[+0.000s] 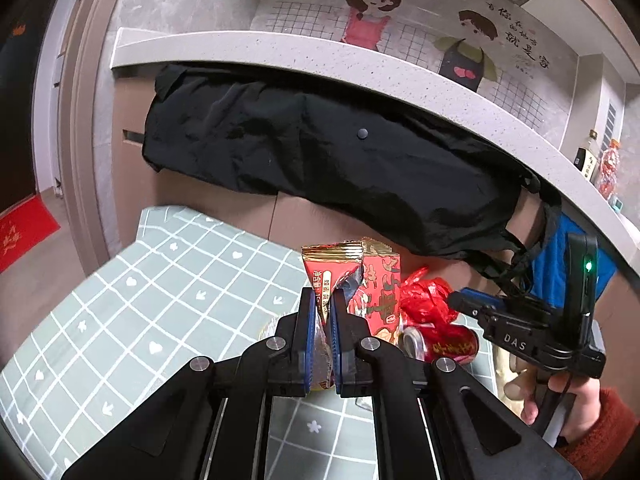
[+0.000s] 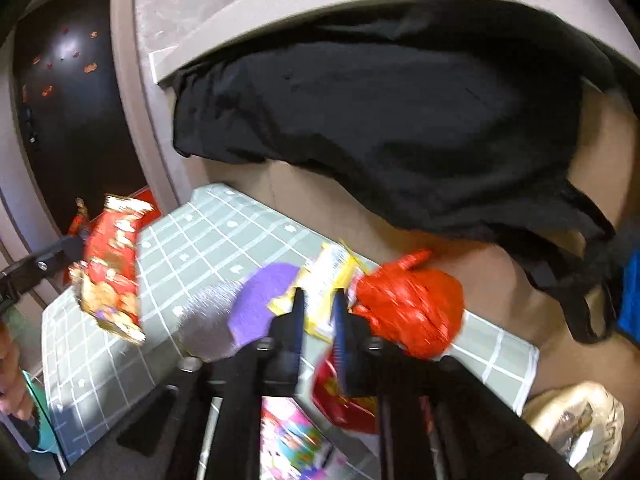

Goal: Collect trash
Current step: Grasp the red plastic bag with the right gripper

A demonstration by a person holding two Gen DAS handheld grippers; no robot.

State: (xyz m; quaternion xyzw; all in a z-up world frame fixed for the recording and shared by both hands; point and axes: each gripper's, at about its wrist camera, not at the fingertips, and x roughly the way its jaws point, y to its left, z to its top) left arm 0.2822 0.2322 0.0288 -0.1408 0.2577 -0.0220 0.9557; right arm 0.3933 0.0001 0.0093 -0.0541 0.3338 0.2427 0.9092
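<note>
The letters "DAS" stand in white on the black body of the right claw (image 1: 456, 300), seen from the left wrist view. Black brush-written Chinese characters run in short columns on the wall sticker (image 1: 516, 44) beside the cartoon figures; among them 你, 就 and 家 can be made out. The red snack wrapper (image 1: 340, 276) and the red can (image 1: 444, 346) carry Chinese print too, but it is too small or tilted to read surely.
</note>
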